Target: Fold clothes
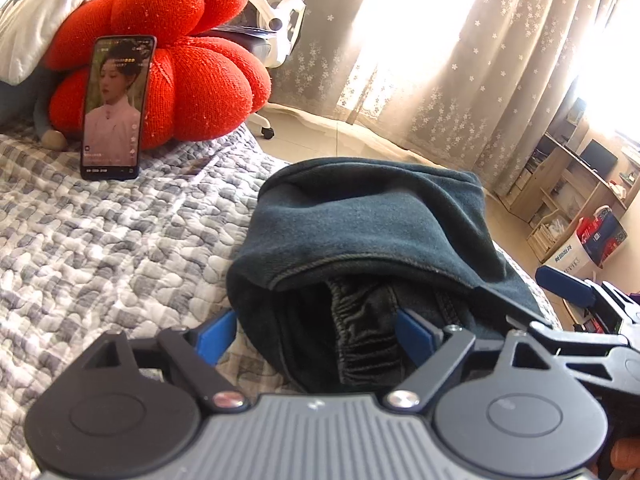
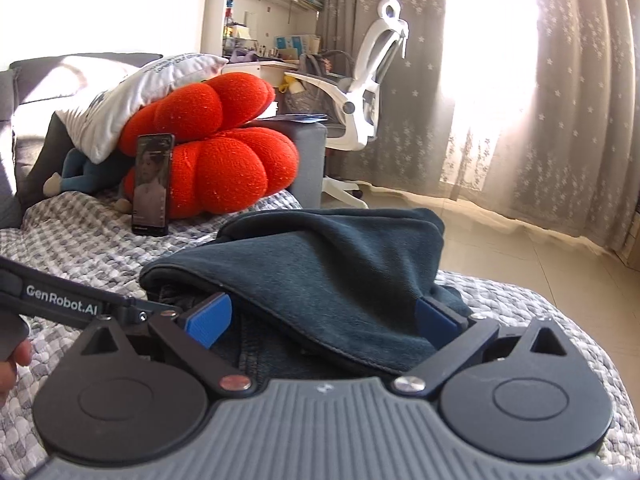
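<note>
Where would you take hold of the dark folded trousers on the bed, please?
Probably grip the dark trousers at the near open edge, where the hemmed top layer lifts off the elastic waistband. Come in low from the near side: the far edge is a closed fold, offering no lip.

We lose much of the dark trousers (image 1: pixel 360 220) behind their own top fold, the elastic waistband (image 1: pixel 360 336) sunk in shadow at lower centre of the left wrist view. At its lower right edge, the right gripper (image 1: pixel 592 300) is cut off. The white pillow (image 2: pixel 132 92) covers part of the red cushion (image 2: pixel 224 160). Glare whitens the curtain (image 2: pixel 500 80) at upper right.
</note>
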Tool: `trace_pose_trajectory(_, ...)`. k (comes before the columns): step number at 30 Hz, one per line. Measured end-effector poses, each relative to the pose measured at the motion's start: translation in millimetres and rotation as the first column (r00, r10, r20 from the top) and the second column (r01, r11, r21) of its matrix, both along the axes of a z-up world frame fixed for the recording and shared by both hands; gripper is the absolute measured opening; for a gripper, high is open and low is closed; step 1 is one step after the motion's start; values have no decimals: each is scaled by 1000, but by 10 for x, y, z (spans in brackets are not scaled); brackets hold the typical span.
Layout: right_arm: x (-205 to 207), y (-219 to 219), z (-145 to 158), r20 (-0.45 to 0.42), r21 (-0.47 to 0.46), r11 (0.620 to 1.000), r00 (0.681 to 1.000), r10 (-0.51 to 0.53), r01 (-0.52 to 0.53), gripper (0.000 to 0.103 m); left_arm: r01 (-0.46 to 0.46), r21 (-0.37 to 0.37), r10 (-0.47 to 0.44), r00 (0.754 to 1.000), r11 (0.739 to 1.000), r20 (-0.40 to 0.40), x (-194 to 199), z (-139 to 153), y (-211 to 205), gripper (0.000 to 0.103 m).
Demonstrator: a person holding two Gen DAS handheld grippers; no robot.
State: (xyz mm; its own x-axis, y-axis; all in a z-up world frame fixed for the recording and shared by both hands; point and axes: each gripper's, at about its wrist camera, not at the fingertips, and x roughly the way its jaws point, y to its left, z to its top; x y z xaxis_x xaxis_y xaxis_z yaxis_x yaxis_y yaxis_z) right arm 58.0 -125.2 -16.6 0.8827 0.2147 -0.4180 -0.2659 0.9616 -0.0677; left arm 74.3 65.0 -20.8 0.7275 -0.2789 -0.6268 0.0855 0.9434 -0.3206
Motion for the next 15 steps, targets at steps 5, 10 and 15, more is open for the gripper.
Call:
trace_pose_trajectory(5,116,120,-17,-10,-7,1000,1000,7,-7,81,-24,-16,24,999,1000,-23,-16,-30,139,86)
trace_pose_trajectory(10,222,167,-121,-62,24,1000,998,18,-17,65,-31,-10,30,999,999,-30,-34,-48,188,86)
trace_pose_trajectory(15,200,169,-85,-49,57,998,999,24,-22,42,-42,-9,41,998,999,-45,-19,-77,205,86)
